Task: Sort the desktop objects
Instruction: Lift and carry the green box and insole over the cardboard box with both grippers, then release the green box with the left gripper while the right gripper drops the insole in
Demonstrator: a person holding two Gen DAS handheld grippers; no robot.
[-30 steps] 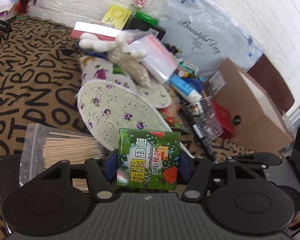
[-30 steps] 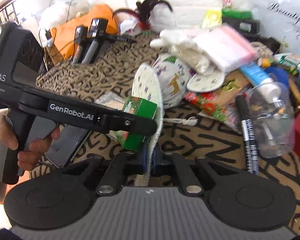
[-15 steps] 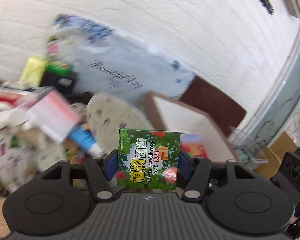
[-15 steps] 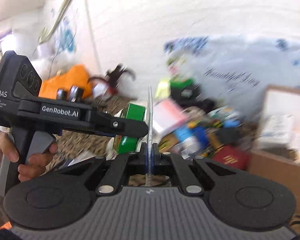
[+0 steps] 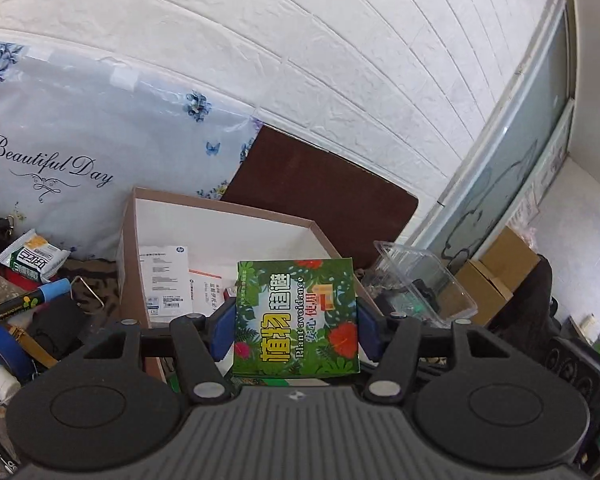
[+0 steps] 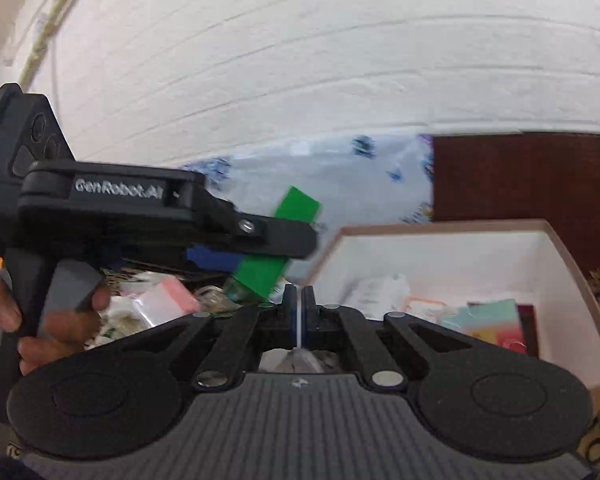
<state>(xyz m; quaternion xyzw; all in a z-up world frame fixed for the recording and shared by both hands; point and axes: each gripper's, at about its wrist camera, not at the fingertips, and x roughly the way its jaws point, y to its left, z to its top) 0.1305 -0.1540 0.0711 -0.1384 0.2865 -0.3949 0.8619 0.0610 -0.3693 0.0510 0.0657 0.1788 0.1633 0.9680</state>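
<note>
Pinching a green box (image 5: pixel 296 316) in the left tool (image 5: pixel 296 326), right tool (image 6: pixel 299 312) clamped on a thin sheet (image 6: pixel 299 320)

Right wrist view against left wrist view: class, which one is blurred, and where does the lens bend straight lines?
Right wrist view: motion-blurred, the green box and cardboard box soft-edged. Left wrist view: sharp, the green box's print readable between the left tongs. Both views: fisheye curves the wall's brick lines.
</note>
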